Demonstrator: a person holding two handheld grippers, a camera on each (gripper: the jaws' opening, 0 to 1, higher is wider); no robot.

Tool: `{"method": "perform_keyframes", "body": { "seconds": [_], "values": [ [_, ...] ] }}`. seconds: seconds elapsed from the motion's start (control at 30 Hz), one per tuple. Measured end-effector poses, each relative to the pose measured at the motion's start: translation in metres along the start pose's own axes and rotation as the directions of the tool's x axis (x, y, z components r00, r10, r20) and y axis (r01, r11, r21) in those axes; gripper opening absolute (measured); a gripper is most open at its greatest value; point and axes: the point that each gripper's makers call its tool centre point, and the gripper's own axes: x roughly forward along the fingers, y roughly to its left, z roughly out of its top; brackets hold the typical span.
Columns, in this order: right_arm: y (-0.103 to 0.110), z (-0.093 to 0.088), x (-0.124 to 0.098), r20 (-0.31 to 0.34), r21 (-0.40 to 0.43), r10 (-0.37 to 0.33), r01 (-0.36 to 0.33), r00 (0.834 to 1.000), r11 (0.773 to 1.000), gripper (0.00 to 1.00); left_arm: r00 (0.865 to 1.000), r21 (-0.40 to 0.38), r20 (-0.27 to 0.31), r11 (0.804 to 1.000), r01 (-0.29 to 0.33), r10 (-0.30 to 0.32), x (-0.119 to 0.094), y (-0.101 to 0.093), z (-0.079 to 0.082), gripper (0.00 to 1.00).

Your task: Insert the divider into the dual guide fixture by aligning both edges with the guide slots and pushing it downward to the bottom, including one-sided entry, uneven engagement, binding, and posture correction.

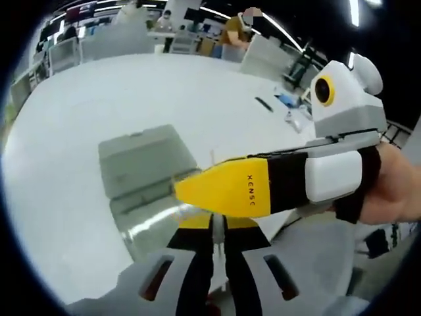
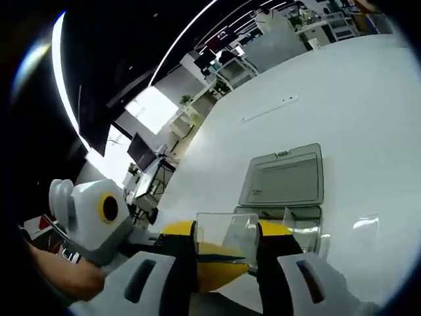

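Divider sits clamped in right gripper, left gripper closed on its edge, fixture at 1 o'clock; level both edges before pressing down

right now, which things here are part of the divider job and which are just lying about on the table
In the job: clear divider, held in the right gripper; grey fixture case, lid open.
Lying about: black pen; loose clear piece; long thin strip.
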Motion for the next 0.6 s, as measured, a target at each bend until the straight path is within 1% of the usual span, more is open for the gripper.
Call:
{"method": "perform_keyframes", "body": {
  "seconds": [0.17, 0.33, 0.4, 0.6],
  "values": [
    [0.0018, 0.0006, -0.0012, -0.003, 0.008, 0.020, -0.020, 1.000, 1.000, 0.32, 1.000, -0.014, -0.012, 1.000, 0.018, -0.018, -0.0032, 0.0018, 0.0011, 0.01],
    [0.0044, 0.0029, -0.0029, 0.011, 0.020, 0.045, -0.045, 0.999, 0.999, 0.32, 0.999, -0.022, -0.018, 0.999, 0.047, -0.048, -0.0049, 0.0022, 0.0032, 0.01],
    [0.0047, 0.0026, -0.0034, 0.007, 0.040, 0.056, -0.057, 0.998, 0.998, 0.32, 0.998, -0.026, -0.025, 0.998, 0.059, -0.060, -0.0055, 0.0018, 0.0027, 0.01],
    [0.0078, 0.0045, -0.0054, 0.013, 0.043, 0.080, -0.081, 0.997, 0.996, 0.32, 0.996, -0.044, -0.045, 0.996, 0.073, -0.075, -0.0101, 0.0062, 0.0007, 0.01]
  ]
}}
